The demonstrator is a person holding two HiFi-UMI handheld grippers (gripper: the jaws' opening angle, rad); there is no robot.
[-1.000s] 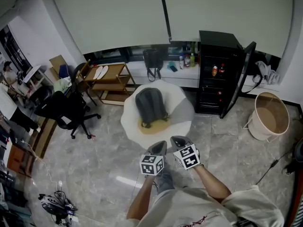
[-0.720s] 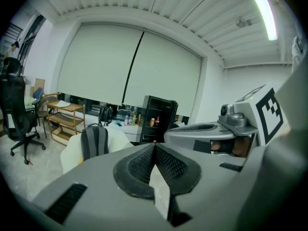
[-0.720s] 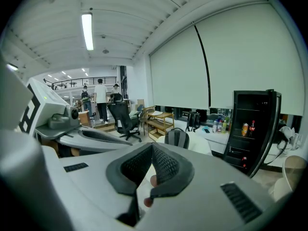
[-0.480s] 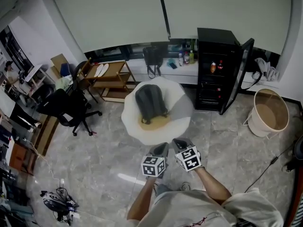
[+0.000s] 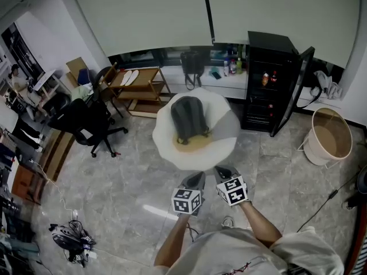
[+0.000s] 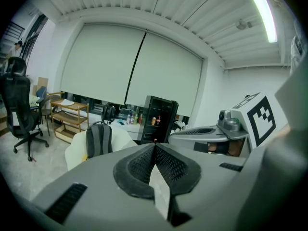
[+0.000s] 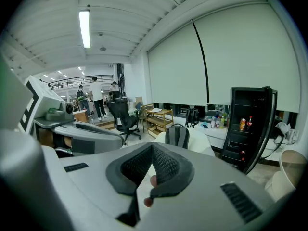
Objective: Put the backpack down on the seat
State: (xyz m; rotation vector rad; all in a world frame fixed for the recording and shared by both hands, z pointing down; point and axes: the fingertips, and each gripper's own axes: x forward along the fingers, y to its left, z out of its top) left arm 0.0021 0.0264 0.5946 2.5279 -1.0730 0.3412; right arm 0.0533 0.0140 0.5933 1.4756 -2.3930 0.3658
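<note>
Both held out side by side, the left gripper [image 5: 198, 176] and right gripper [image 5: 222, 170] seemingly tilt downward, fingers [image 6: 138, 165] together, empty.

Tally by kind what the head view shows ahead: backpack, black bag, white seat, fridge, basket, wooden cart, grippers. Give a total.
Backpack: 1
Black bag: 1
White seat: 1
Fridge: 1
Basket: 1
Wooden cart: 1
Grippers: 2, the left gripper and the right gripper
Total: 8
</note>
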